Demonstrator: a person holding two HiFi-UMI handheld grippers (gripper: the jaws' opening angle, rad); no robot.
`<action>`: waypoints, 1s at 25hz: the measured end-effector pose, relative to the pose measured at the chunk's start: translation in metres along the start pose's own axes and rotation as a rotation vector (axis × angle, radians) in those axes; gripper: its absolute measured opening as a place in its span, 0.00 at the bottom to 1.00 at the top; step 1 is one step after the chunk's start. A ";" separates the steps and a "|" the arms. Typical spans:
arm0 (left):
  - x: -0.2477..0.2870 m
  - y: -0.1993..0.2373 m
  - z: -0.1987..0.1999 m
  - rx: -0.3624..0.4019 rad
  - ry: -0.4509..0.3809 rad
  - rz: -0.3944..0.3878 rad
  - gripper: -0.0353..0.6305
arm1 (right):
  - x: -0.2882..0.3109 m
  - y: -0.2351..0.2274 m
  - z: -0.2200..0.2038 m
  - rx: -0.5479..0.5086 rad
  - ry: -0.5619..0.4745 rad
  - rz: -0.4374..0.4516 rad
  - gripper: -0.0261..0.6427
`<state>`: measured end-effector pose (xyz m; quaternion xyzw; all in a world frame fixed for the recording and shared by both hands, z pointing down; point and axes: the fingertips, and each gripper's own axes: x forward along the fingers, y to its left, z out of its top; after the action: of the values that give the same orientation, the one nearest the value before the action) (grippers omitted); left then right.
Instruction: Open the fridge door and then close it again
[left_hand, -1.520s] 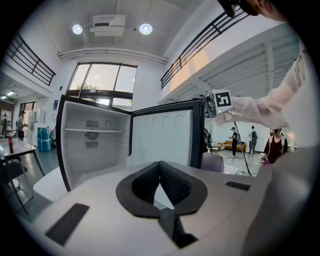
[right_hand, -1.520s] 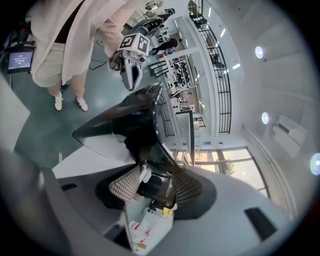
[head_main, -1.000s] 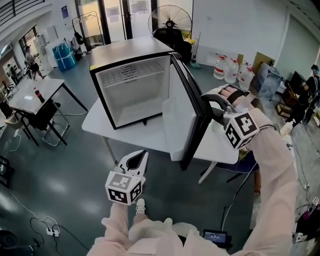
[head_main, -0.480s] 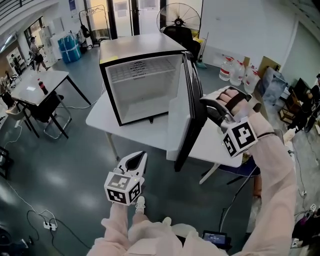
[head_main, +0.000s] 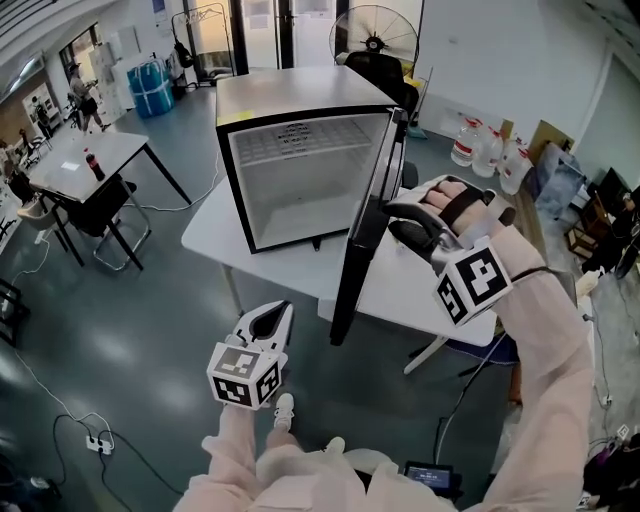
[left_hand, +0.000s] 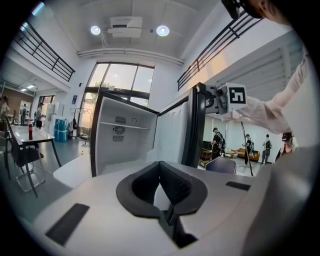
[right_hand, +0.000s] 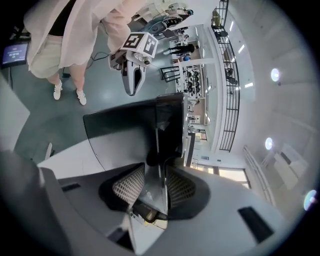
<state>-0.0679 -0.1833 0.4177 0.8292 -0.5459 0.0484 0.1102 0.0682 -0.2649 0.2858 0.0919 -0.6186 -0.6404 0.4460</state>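
Note:
A black mini fridge (head_main: 300, 100) stands on a white table (head_main: 215, 240), its white inside bare. Its door (head_main: 362, 250) stands partly open, edge-on to me in the head view. My right gripper (head_main: 395, 215) is at the door's free edge, jaws closing, and the right gripper view shows the door edge (right_hand: 157, 135) between the pads of that gripper (right_hand: 156, 172), both pads against it. My left gripper (head_main: 272, 315) hangs low in front of the table, shut and holding nothing; in the left gripper view its tips (left_hand: 160, 165) point at the open fridge (left_hand: 120, 145).
A standing fan (head_main: 378, 30) and a dark chair are behind the fridge. Water jugs (head_main: 490, 150) sit on the floor at the right. A second table (head_main: 70, 165) with a bottle and a chair (head_main: 100, 215) stand at the left. Cables (head_main: 95, 440) lie on the floor.
The door has swung from wide open toward the fridge, and my right gripper has moved left with it. The left gripper has barely shifted in the picture.

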 end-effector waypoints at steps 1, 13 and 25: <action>0.001 0.004 0.001 -0.002 -0.001 0.005 0.07 | 0.004 -0.004 0.003 0.001 -0.009 0.000 0.23; 0.002 0.067 0.013 0.007 0.008 0.052 0.07 | 0.066 -0.051 0.043 -0.010 -0.068 -0.008 0.21; 0.019 0.106 0.022 -0.002 -0.003 0.057 0.07 | 0.111 -0.070 0.052 0.062 -0.112 0.020 0.23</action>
<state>-0.1587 -0.2457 0.4138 0.8133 -0.5694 0.0497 0.1088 -0.0633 -0.3154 0.2841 0.0632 -0.6631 -0.6205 0.4140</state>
